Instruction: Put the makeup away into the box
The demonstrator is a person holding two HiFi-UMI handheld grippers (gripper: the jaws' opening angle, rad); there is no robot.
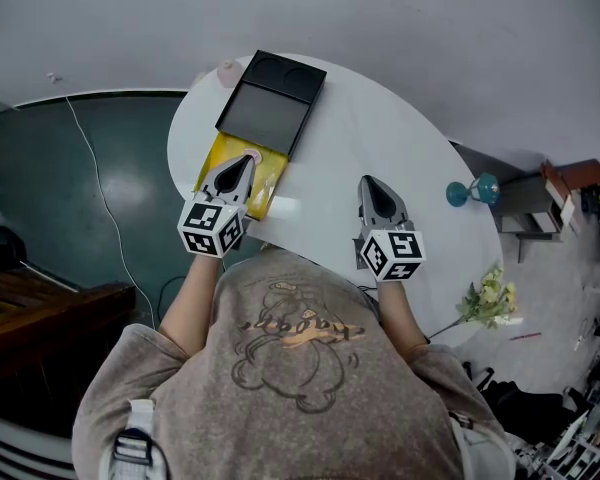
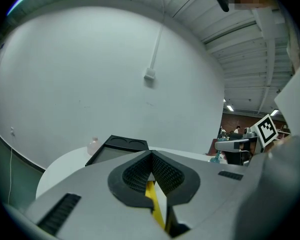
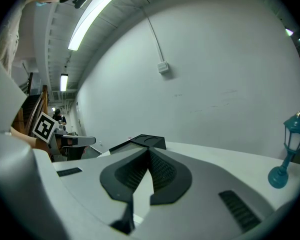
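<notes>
Left claw [image 1: 250, 158]: jaws closed, ribbed pads meeting at the tips in the left gripper view [image 2: 151, 156]. Nothing is visibly pinched between them. The yellow strip in the gap behind the pads is the yellow flat piece [image 1: 267, 176] lying underneath.

Right claw [image 1: 372, 181]: jaws also closed tip to tip and empty [image 3: 149, 151], with only white tabletop [image 1: 380, 128] showing through the gap. It sits well apart from the left claw, over bare surface.

Black box [image 1: 270, 103]: on the far left part of the tabletop. Its dark grey panel faces up, and the far section has two round recesses. The yellow flat piece touches its near edge.

Pale pink bottle [image 1: 227, 73]: just beside the box's far left corner.

Teal lamp ornament [image 1: 475, 190]: at the tabletop's right edge
</notes>
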